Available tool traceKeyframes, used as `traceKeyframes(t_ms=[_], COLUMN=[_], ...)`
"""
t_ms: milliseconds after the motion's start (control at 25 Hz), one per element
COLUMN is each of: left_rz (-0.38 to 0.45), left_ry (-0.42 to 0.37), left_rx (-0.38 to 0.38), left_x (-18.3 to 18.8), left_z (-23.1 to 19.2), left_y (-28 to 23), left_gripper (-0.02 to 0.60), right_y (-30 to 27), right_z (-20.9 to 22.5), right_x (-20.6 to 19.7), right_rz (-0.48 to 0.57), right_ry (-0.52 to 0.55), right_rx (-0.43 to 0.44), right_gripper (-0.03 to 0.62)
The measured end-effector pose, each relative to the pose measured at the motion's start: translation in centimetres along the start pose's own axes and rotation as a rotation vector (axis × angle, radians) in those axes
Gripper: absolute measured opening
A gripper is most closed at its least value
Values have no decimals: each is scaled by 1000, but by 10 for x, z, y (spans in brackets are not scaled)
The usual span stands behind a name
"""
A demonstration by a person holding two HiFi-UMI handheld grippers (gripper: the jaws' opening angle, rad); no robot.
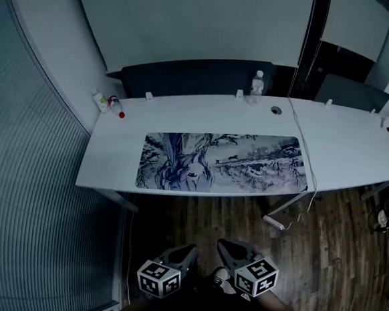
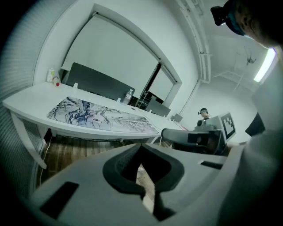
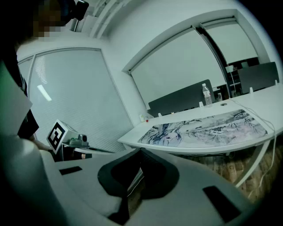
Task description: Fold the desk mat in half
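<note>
The desk mat [image 1: 224, 162], printed with blue-grey artwork, lies flat and unfolded along the front of the white desk [image 1: 114, 148]. It also shows in the left gripper view [image 2: 101, 117] and the right gripper view [image 3: 208, 127]. Both grippers hang low over the wooden floor, well short of the desk and apart from the mat. My left gripper [image 1: 192, 250] [image 2: 141, 145] is shut with nothing in it. My right gripper [image 1: 222, 243] [image 3: 140, 151] is beside it, jaws together and empty.
A water bottle [image 1: 257, 84] stands at the desk's back, small bottles [image 1: 101, 101] at its left end. A dark partition [image 1: 194, 74] runs behind. A white cable [image 1: 312, 169] drops off the desk's front by the mat's right end to a power strip [image 1: 274, 223]. A blinds-covered wall [image 1: 31, 192] is left.
</note>
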State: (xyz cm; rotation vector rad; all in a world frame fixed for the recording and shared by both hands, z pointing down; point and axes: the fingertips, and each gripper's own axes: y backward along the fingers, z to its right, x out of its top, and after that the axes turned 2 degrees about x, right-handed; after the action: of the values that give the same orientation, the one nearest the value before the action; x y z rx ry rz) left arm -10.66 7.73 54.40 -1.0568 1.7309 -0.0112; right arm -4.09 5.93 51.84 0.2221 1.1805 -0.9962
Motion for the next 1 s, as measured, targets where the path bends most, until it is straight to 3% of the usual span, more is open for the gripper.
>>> traceKeyframes(t_ms=[1000], left_rz=[-3], left_ry=[4], left_rx=[11], left_x=[-2], left_z=[0], left_y=[0], left_gripper=[6], right_y=[0], right_z=[4], right_x=[1], right_rz=[5], right_ry=[-13], right_rx=[6], right_gripper=[23])
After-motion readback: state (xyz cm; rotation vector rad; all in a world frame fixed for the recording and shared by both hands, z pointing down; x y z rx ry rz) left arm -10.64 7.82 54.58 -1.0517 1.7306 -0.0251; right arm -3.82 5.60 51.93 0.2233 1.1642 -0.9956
